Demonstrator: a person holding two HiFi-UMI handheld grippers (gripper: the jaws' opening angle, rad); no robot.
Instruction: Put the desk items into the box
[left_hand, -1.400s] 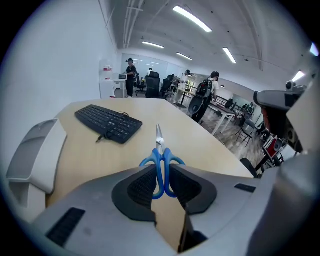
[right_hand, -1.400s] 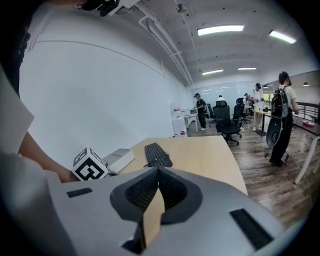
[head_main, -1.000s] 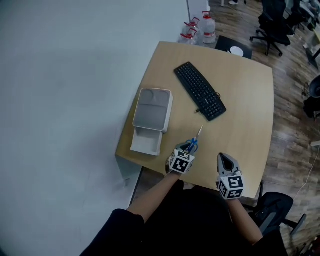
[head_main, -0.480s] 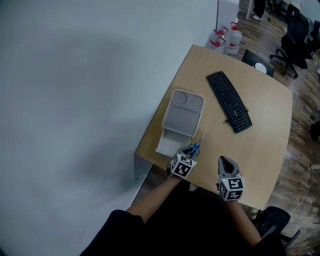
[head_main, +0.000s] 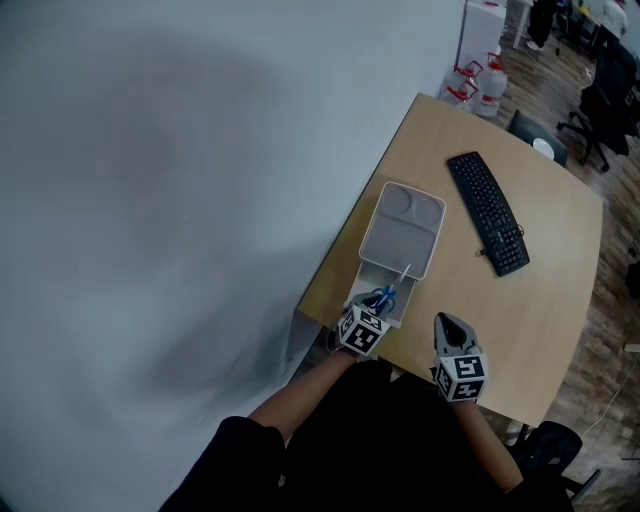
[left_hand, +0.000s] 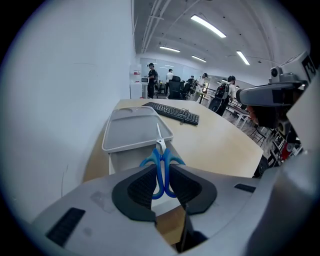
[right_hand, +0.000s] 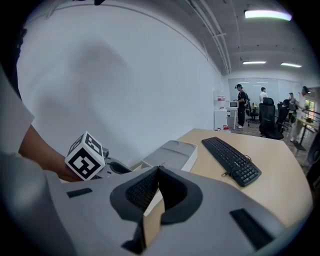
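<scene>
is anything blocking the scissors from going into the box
Nothing visible does. The left gripper holds the blue scissors right at the open near end of the box; its grey lid lies beyond.

Blue-handled scissors (left_hand: 161, 155); pale grey box (head_main: 402, 235); black keyboard (head_main: 488, 212); tan desk (head_main: 540, 300); white wall (head_main: 150, 200); brown plank floor (head_main: 548, 75).

blue scissors (left_hand: 161, 155), blades forward, over grey box (left_hand: 132, 130)

The scissors (left_hand: 161, 154) are showing glossy blue plastic handles and bare metal blades; the box (left_hand: 128, 163) is looking matt grey plastic, the desk (left_hand: 215, 142) smooth pale wood.
</scene>
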